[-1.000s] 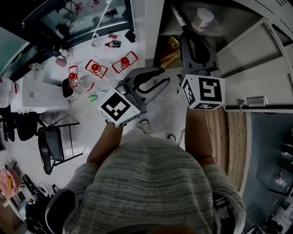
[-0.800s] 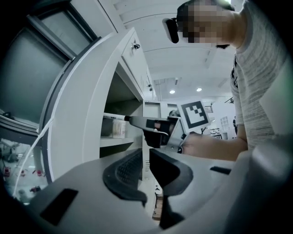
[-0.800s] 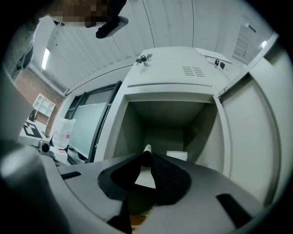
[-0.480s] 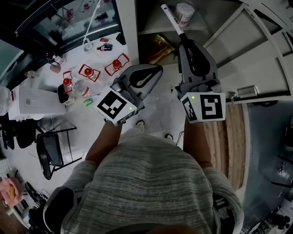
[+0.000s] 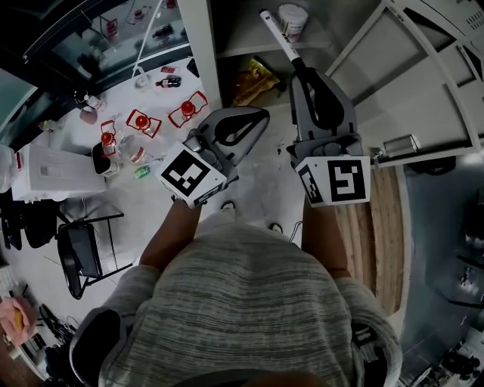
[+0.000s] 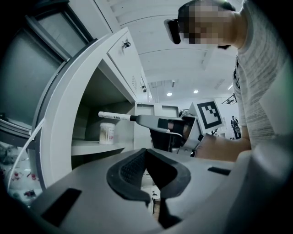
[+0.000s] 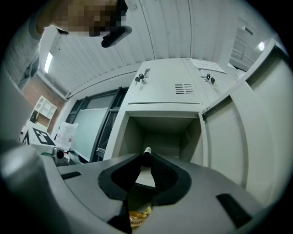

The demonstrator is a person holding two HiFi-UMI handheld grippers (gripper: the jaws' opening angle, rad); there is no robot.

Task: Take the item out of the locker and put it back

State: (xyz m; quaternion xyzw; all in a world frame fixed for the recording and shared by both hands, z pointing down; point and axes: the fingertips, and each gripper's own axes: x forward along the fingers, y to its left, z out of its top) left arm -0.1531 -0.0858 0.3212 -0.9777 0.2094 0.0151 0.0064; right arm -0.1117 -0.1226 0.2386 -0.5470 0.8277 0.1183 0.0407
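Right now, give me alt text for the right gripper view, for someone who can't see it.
The right gripper is shut on a marker that points into an open locker straight ahead. The locker's door stands open at the right, and a yellow packet shows below the jaws.

In the locker (image 5: 199, 45) a tub (image 5: 292, 21) stands on the upper shelf (image 5: 246, 38), a packet (image 5: 249, 80) below it.

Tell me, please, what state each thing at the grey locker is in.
Grey metal locker door: swung open.
White cylindrical marker pen: held, sticking out beyond the jaws.
Right gripper: shut on the pen.
Left gripper: shut, empty.
White cotton-swab jar: upright on upper shelf.
Yellow snack bag: lying down.
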